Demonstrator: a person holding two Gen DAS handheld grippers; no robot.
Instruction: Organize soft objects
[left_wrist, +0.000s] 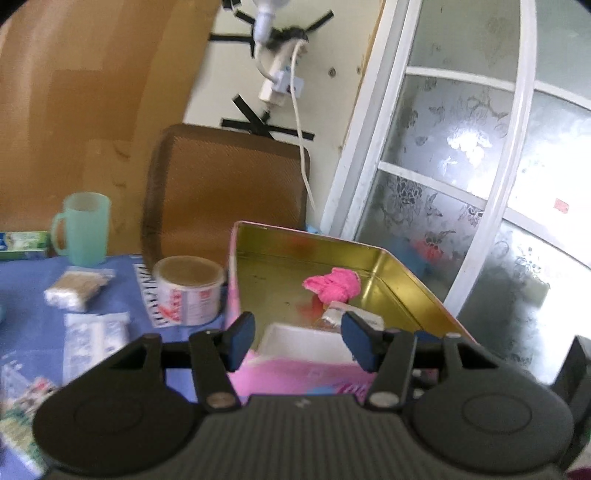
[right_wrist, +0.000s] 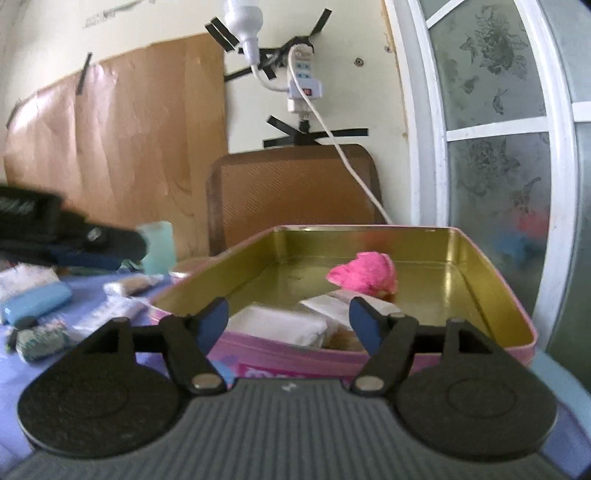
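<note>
**Tin partly filled, loose packets left on the bench**

Both my grippers hang empty. The left gripper (left_wrist: 298, 341) has its jaws spread wide with nothing between them, and the right gripper (right_wrist: 291, 325) is the same, released and holding nothing.

Straight ahead of both sets of jaws sits the pink tin (right_wrist: 509, 295) with its gold inside, lid off. A few soft things already lie in it: a pink cloth (right_wrist: 364, 272) bunched up toward the far side, beyond my right jaws, and a white folded packet (right_wrist: 280, 325) just behind the near wall, between the right jaws as that camera sees it. Another small wrapped piece lies between those two, though I cannot make out what it is.

So I judge the job begun but well short of done. Off to the left of my left jaws, on the blue-covered bench (left_wrist: 33, 325), more soft pieces wait: a clear packet with brown filling (left_wrist: 75, 288) and a white patterned packet (left_wrist: 96, 341) nearer to me. A roll of tape (left_wrist: 188, 290) stands just left of the tin, and a green cup (left_wrist: 83, 229) farther back; I take those to be hard things that stay put. From the right camera a blue case (right_wrist: 35, 301) also lies far left.
</note>
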